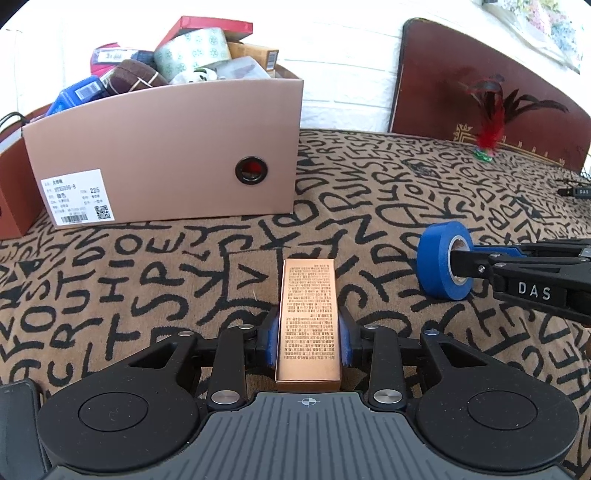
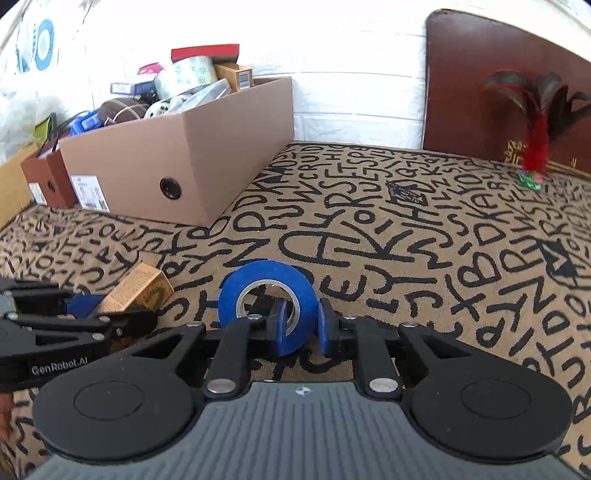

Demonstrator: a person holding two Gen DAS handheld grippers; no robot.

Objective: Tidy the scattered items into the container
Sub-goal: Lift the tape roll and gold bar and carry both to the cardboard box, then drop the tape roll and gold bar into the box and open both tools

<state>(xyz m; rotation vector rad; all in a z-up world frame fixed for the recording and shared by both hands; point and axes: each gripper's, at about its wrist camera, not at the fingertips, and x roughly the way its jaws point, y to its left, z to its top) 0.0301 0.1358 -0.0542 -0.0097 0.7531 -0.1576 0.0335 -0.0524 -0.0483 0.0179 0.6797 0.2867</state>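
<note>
At the far left, the cardboard container (image 1: pixel 166 155) is seen on the lettered cloth (image 1: pixel 147 258), already heaped with a pale tape roll (image 1: pixel 192 48), a red-lidded box (image 1: pixel 210 26) and other goods. Nearer the middle, a copper-coloured carton (image 1: pixel 308 321) is clamped between the blue pads of the left gripper (image 1: pixel 308 339), taken across its long sides close to the near end. It is judged light and stiff but thin-walled, so it could be dented by a hard squeeze; its smooth foil skin may slip. To the right, a roll of blue tape (image 2: pixel 267 306) stands on edge on the cloth, its wall pinched by the right gripper (image 2: pixel 301 326), one finger inside the core and one outside. The roll is judged firm and fairly light, and best held through the ring as now. Far right, a feathered shuttlecock (image 2: pixel 533 155) remains on the cloth, well apart from the container
</note>
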